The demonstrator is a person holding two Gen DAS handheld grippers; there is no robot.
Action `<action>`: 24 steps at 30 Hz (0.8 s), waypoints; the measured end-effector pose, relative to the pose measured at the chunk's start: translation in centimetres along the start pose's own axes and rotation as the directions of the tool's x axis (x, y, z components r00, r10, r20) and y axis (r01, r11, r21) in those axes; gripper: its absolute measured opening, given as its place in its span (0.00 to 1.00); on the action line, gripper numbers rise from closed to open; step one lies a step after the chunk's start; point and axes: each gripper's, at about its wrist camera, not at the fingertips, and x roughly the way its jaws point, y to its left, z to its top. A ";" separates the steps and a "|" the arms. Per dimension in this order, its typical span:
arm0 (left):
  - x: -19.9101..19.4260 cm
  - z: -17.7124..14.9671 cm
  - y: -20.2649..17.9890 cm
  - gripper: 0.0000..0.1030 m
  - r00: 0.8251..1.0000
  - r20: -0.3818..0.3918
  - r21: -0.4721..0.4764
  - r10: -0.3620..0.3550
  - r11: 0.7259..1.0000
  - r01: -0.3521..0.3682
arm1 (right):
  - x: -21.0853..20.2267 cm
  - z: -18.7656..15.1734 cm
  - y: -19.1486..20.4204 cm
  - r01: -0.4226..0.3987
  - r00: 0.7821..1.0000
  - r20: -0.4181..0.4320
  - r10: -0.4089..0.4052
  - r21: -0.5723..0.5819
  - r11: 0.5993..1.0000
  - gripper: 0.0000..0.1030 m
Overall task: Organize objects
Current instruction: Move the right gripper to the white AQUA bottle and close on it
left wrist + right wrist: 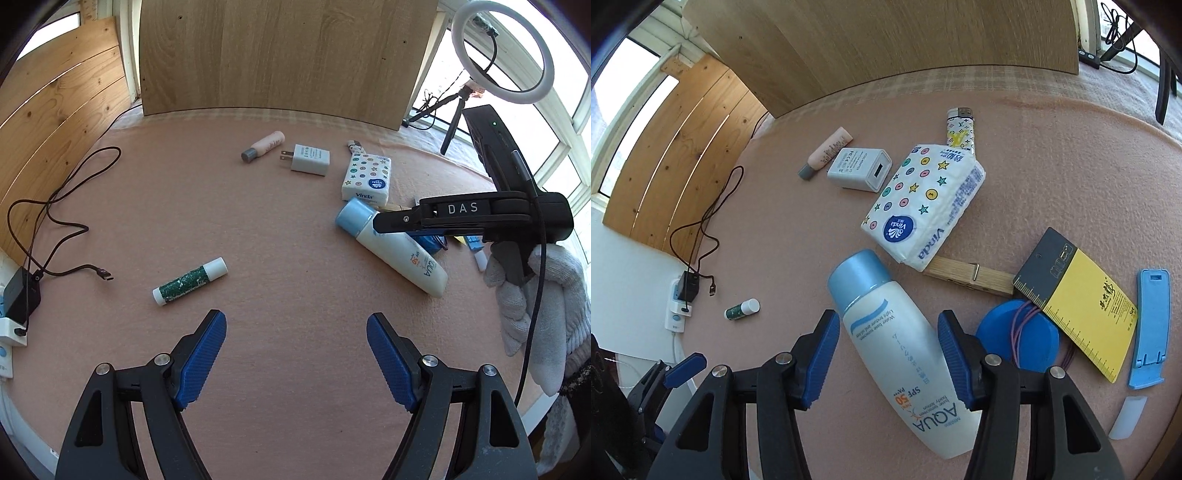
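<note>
Pink cloth covers the counter, where the white sunscreen bottle lies between the right tool's blue pads, not yet pinched. The left tool gapes wide and empty, near the green lip balm.

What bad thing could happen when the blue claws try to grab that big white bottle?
The sunscreen bottle lies slanted between the right gripper pads, not square to them, so it might twist or squirt out when they squeeze. Its blue cap sits close to the tissue pack, so a sliding bottle could shove the pack. The blue lid lies right beside one finger and could get bumped.
</note>
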 end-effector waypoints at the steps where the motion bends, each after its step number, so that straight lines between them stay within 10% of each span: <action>1: 0.0 0.0 0.1 0.79 1.000 0.001 -0.001 0.001 1.000 -0.001 | 0.1 -0.1 0.0 -0.001 1.000 -0.008 0.001 -0.001 1.000 0.50; 5: 0.1 0.0 0.1 0.79 1.000 0.001 -0.005 -0.003 1.000 0.003 | 0.5 -0.7 -0.1 -0.028 0.999 -0.031 0.028 0.005 1.000 0.34; 24: 4.4 -0.6 -2.9 0.79 0.984 -0.114 0.036 -0.136 0.989 0.141 | 0.0 -5.3 0.9 -0.064 0.996 -0.056 0.067 0.051 0.997 0.33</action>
